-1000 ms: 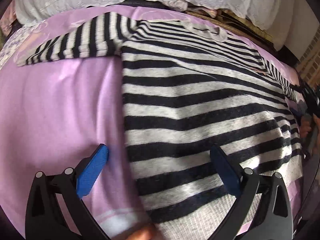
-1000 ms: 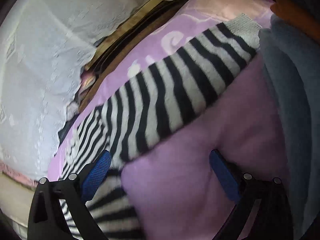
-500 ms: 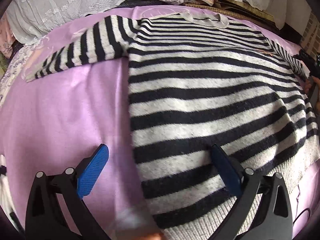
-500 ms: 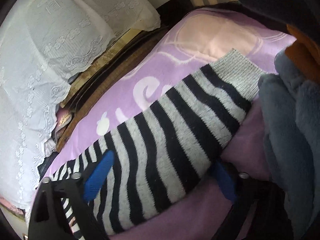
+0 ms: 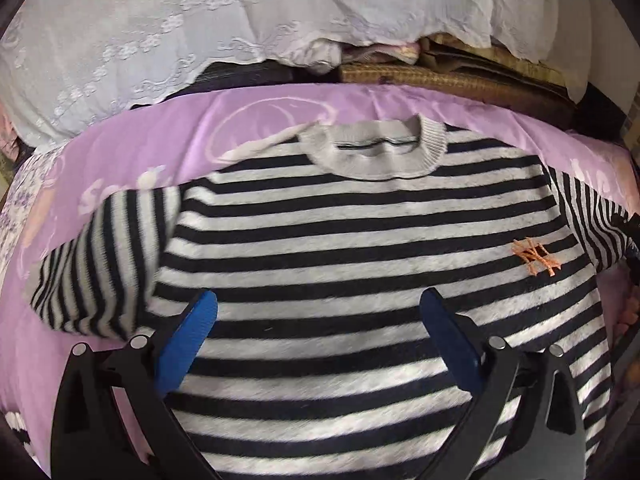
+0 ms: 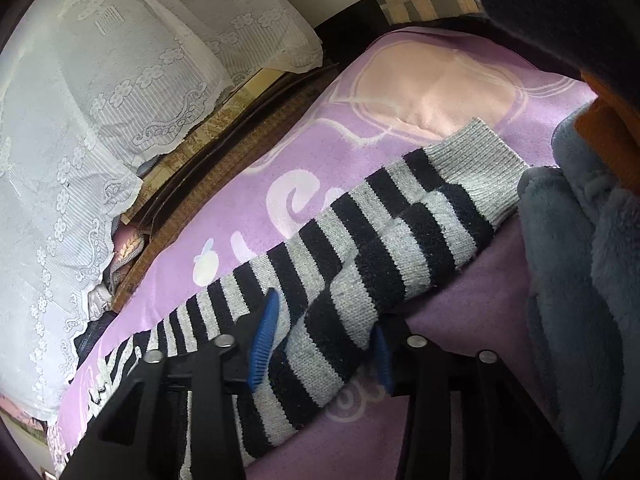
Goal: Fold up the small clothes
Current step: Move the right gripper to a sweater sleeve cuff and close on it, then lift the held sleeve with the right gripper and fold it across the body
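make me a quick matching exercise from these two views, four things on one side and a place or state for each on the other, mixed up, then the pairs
Things:
1. striped sweater
2. sweater sleeve
3. left gripper
4. orange logo

Places or states:
A. pinched between the blue pads of the right gripper
B. stitched on the chest, toward the right edge of the left wrist view
C. spread flat, front up, on the purple blanket
D. open above the sweater body, holding nothing

Pairs: 1-C, 2-A, 3-D, 4-B
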The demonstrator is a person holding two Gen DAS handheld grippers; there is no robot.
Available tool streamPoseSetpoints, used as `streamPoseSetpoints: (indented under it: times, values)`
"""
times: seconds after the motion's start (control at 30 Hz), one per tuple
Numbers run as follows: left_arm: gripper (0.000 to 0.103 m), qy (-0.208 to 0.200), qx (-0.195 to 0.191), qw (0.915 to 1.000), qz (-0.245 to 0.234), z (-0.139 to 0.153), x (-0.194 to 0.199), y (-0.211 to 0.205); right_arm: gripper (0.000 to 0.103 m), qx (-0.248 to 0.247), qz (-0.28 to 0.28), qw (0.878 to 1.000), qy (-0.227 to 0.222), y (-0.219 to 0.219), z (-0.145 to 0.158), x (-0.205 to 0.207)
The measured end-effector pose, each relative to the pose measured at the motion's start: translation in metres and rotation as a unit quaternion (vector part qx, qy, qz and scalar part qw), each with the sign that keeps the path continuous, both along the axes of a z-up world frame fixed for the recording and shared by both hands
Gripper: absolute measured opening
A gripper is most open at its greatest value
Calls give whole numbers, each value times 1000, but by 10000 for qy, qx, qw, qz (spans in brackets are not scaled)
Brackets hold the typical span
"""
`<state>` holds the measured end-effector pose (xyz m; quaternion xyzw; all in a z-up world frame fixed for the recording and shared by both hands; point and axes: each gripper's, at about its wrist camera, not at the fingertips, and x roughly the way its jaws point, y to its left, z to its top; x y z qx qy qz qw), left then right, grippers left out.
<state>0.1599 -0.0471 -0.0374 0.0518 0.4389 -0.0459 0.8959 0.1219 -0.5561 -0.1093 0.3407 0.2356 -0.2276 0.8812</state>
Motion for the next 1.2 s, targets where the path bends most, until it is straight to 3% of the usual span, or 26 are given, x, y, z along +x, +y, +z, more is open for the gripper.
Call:
streamPoseSetpoints:
  times: [0.07, 0.17, 0.23, 0.3, 0.37, 0.47, 0.6, 0.9, 1.2]
  values:
    - [99, 283, 26, 9996, -48, -16, 15, -25, 74, -16, -151, 9999, -24, -3, 1, -1]
    - [99, 753, -131, 9970, 138, -44, 35, -42, 74, -96, -430, 9990, 36, -7, 2, 3]
    - [99, 675, -196, 9971, 305, -50, 37, -44, 71, -206, -594, 9980, 48, -8, 2, 7]
    - [99, 594, -241, 9975, 299, -51, 37, -43, 19, -275, -583, 9979, -46, -7, 4, 7]
    - [99, 502, -357, 9976, 309, -53, 36, -41, 15, -386, -517, 9978, -176, -2, 7, 3]
    - [99, 447, -380, 9978, 304, -53, 38, -41, 14, -747, -377, 9960, -312, 9, 19, -2]
    - [99, 406, -455, 9978, 240, -51, 39, -39, 13, -1508, 220, 9877, -348, 47, 42, 0]
    - [99, 390, -785, 9961, 120, -41, 49, -26, 12, -1995, 1162, 9705, -699, 115, 98, -1]
    - [99, 419, -1077, 9931, 209, -31, 57, -3, 12, -2198, 1942, 9532, -737, 188, 123, 7]
